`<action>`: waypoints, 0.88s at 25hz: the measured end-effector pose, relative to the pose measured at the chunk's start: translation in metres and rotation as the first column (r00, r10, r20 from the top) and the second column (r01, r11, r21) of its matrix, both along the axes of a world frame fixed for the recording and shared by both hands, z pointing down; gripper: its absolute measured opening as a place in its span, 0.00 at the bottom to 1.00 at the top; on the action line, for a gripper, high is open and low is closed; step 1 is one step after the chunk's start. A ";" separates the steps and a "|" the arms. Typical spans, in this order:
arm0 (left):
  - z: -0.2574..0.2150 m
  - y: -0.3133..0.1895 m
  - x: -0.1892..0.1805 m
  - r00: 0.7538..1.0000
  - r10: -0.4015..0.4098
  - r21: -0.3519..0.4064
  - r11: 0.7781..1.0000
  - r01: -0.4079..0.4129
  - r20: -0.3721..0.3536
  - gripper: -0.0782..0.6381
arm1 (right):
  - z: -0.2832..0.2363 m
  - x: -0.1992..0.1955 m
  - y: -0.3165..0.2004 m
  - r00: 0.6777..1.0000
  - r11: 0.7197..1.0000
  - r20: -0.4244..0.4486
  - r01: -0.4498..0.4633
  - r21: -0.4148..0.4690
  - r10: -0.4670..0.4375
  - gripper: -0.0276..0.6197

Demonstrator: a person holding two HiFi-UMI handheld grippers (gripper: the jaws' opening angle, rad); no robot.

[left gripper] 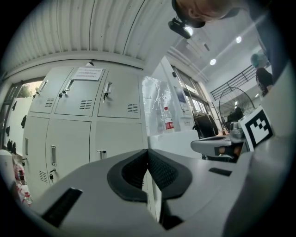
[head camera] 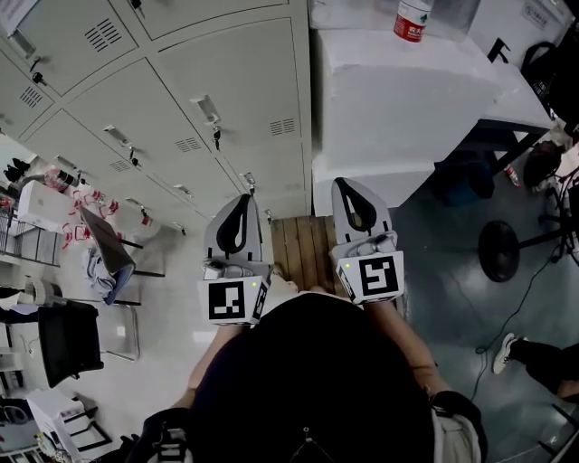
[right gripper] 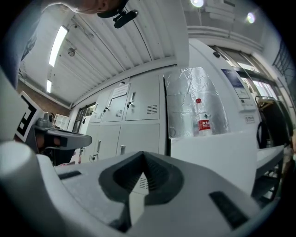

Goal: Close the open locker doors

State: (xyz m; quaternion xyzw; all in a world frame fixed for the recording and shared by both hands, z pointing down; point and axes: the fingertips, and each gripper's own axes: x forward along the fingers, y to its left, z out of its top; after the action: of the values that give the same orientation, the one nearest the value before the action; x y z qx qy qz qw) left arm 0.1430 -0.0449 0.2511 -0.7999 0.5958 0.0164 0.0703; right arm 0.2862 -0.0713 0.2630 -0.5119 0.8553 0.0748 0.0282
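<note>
Both claws are pressed together with nothing between them. The left gripper (head camera: 241, 206) and the right gripper (head camera: 353, 194) sit side by side in front of the person, pointing toward 12 o'clock. The lockers (head camera: 226, 99) stand at 11 o'clock from them, and every door in sight is flush shut. At 1 o'clock a white counter (head camera: 407, 99) carries a red-labelled bottle (head camera: 412, 18).

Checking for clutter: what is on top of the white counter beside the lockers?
Only a red-labelled bottle shows on the white counter; its back edge lies outside the head view.
</note>
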 end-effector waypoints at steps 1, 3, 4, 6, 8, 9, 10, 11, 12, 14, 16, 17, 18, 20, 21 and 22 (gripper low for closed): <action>0.000 0.002 0.001 1.000 -0.001 0.003 1.000 0.001 0.002 0.11 | 0.000 0.001 0.002 1.000 1.000 0.002 0.002 0.003 -0.002 0.05; 0.001 0.005 0.005 1.000 0.000 0.003 1.000 0.000 0.003 0.11 | 0.003 0.003 0.004 1.000 1.000 0.007 0.000 -0.005 0.000 0.05; 0.003 0.006 0.007 1.000 0.001 0.002 1.000 -0.001 0.003 0.11 | 0.005 0.004 0.005 1.000 1.000 0.009 -0.001 -0.011 0.001 0.05; 0.005 0.009 0.010 1.000 0.002 -0.003 1.000 -0.002 0.002 0.11 | 0.005 0.005 0.006 1.000 1.000 0.009 0.002 -0.012 -0.002 0.05; 0.006 0.010 0.011 1.000 0.001 -0.005 1.000 -0.001 0.001 0.11 | 0.002 0.006 0.007 1.000 1.000 0.007 0.009 0.001 -0.009 0.05; 0.006 0.010 0.011 1.000 -0.001 -0.005 1.000 0.001 0.000 0.11 | 0.001 0.005 0.007 1.000 1.000 0.008 0.012 0.006 -0.012 0.05; 0.005 0.010 0.011 1.000 -0.002 -0.003 1.000 0.002 0.000 0.11 | 0.001 0.005 0.007 1.000 1.000 0.009 0.014 0.007 -0.014 0.05; 0.005 0.010 0.010 1.000 -0.004 -0.002 1.000 0.004 0.000 0.11 | 0.001 0.005 0.007 1.000 1.000 0.010 0.015 0.005 -0.015 0.05; 0.005 0.009 0.010 1.000 -0.005 -0.002 1.000 0.005 0.000 0.11 | 0.003 0.005 0.007 1.000 1.000 0.009 0.017 0.001 -0.017 0.05; 0.006 0.009 0.011 1.000 -0.006 -0.002 1.000 0.006 0.000 0.11 | 0.004 0.005 0.007 1.000 1.000 0.010 0.020 -0.005 -0.020 0.05; 0.005 0.009 0.012 1.000 -0.005 -0.001 1.000 0.005 0.004 0.11 | 0.003 0.005 0.006 1.000 1.000 0.012 0.022 -0.003 -0.021 0.05; 0.006 0.008 0.012 1.000 -0.004 -0.001 1.000 0.004 0.006 0.11 | 0.002 0.005 0.005 1.000 1.000 0.009 0.021 0.001 -0.021 0.05; 0.006 0.008 0.012 1.000 -0.003 -0.002 1.000 0.003 0.006 0.11 | 0.002 0.005 0.005 1.000 1.000 0.004 0.021 0.004 -0.021 0.05; 0.007 0.007 0.012 1.000 -0.002 -0.004 1.000 0.002 0.006 0.11 | 0.002 0.004 0.005 1.000 1.000 0.000 0.020 0.004 -0.020 0.04; 0.007 0.006 0.012 1.000 -0.002 -0.006 1.000 0.002 0.006 0.11 | 0.002 0.004 0.005 1.000 1.000 0.001 0.020 0.003 -0.020 0.04; 0.007 0.006 0.012 1.000 -0.002 -0.008 1.000 0.002 0.006 0.11 | 0.001 0.005 0.005 1.000 1.000 0.001 0.021 0.002 -0.021 0.04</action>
State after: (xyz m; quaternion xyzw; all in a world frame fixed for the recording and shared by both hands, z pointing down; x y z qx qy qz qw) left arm 0.1551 -0.0389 0.2580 -0.7995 0.5966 0.0117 0.0689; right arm 0.2909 -0.0663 0.2645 -0.5030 0.8605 0.0753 0.0301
